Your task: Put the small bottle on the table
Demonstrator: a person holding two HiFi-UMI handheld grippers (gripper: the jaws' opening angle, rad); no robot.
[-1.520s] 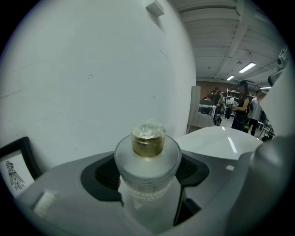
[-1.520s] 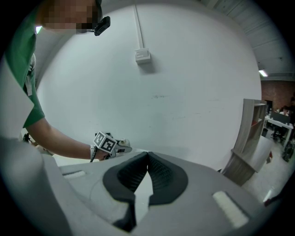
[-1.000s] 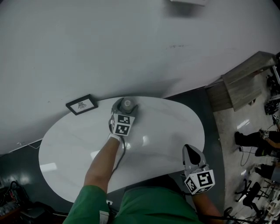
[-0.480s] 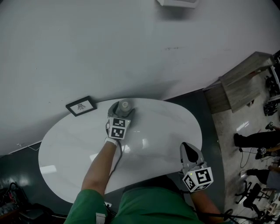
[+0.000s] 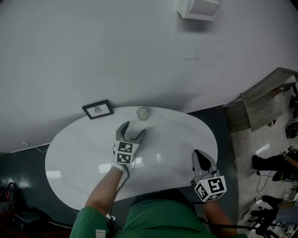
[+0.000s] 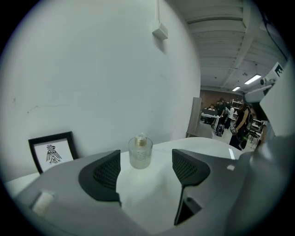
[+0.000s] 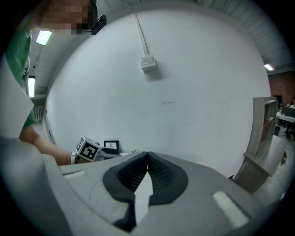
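Observation:
The small clear glass bottle stands upright on the white oval table, near its far edge by the wall. In the left gripper view the bottle rests on the tabletop beyond the jaw tips, touching neither. My left gripper is open and sits just short of the bottle, jaws pointing at it. My right gripper hovers over the table's near right edge, shut with nothing between its jaws.
A small black-framed picture leans against the wall at the table's far left, also seen in the left gripper view as the picture. A white box is mounted on the wall. A wooden shelf stands on the right.
My left gripper let go of the bottle, opened, and drew back toward me. The bottle now stands alone on the table. The right gripper has barely moved.

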